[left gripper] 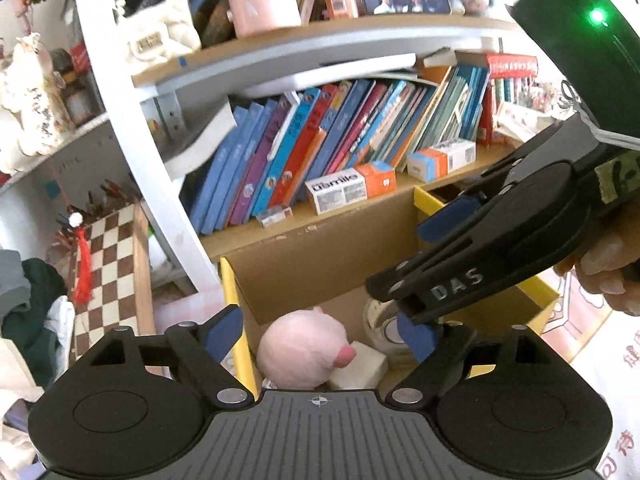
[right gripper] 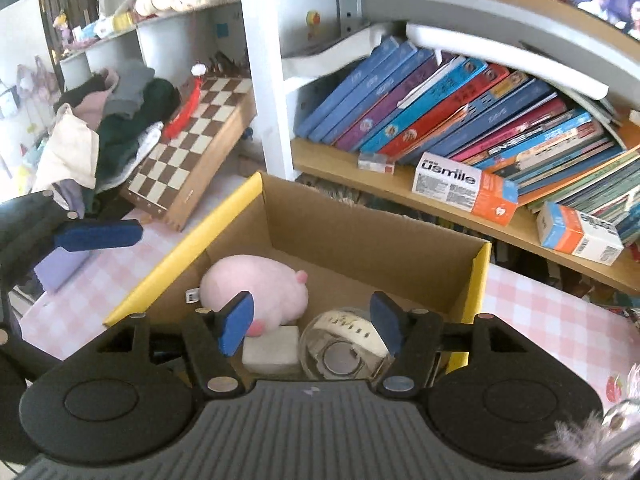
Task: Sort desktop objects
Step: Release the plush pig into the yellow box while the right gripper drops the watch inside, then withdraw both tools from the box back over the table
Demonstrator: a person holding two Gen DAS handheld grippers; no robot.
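Both sets of jaws are standing wide apart, gripping nothing. The right gripper [right gripper: 310, 330] is hovering just over the near end of the cardboard box [right gripper: 360, 236], and the left gripper [left gripper: 320, 334] is hanging beside it. Inside the box are lying a soft pink plush pig [right gripper: 256, 290], a white block [right gripper: 272, 346] touching it, and a clear round tape-like roll [right gripper: 344, 344]. Judging by this, a drop-off is finishing; the next move is calling for lifting clear and finding another loose item on the pink-checked bench [right gripper: 552, 304].
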